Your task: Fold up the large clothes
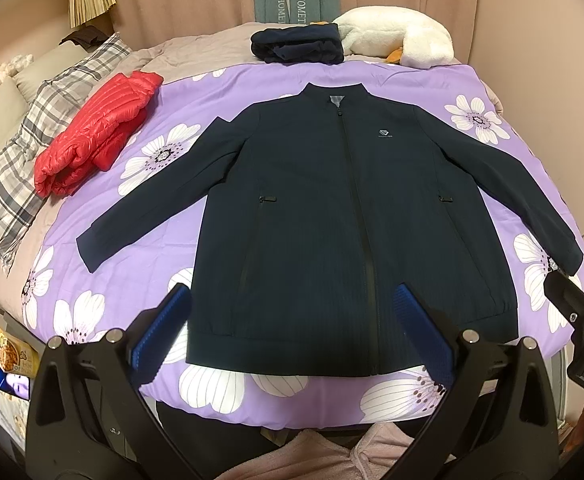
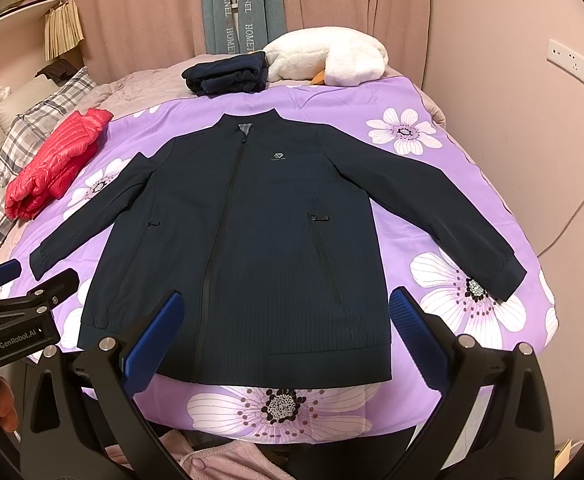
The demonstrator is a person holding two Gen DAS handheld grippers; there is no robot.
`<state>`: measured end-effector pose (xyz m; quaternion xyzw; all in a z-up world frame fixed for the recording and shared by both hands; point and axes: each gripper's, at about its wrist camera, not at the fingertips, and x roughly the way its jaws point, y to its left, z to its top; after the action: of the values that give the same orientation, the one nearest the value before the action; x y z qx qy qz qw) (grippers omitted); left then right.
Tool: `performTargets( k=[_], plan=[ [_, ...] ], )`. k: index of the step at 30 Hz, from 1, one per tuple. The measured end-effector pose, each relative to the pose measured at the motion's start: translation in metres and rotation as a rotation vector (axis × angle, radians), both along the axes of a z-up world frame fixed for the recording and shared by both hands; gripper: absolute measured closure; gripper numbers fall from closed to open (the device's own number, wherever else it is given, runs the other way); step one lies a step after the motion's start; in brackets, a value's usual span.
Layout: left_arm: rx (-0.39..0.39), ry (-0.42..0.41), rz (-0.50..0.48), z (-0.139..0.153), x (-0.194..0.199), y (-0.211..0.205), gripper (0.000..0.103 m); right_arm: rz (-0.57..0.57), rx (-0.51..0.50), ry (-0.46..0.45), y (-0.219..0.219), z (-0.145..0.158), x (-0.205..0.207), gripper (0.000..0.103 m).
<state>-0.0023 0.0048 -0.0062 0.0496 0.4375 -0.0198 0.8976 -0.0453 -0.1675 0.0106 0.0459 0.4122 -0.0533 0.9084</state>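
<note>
A dark navy zip jacket (image 1: 331, 208) lies flat and face up on the purple flowered bedspread (image 1: 196, 92), both sleeves spread out to the sides, hem towards me. It also shows in the right wrist view (image 2: 252, 240). My left gripper (image 1: 292, 300) is open and empty, held above the jacket's hem. My right gripper (image 2: 288, 308) is open and empty, also above the hem. The right gripper shows at the right edge of the left wrist view (image 1: 575, 280); the left gripper shows at the left edge of the right wrist view (image 2: 32, 276).
A folded red down jacket (image 1: 96, 128) lies at the left of the bedspread. A folded navy garment (image 1: 297, 46) and a white plush toy (image 1: 399, 36) lie at the far edge. Plaid pillows (image 1: 24, 152) are at the left. The wall (image 2: 511, 128) is close on the right.
</note>
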Motion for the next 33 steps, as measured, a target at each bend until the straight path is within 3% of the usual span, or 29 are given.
performTargets(
  k=[33],
  plan=[
    [0.003, 0.005, 0.0, 0.0007, 0.0024, -0.0011, 0.002, 0.0, 0.001, 0.007, 0.0026, -0.0052, 0.0019, 0.001]
  ],
)
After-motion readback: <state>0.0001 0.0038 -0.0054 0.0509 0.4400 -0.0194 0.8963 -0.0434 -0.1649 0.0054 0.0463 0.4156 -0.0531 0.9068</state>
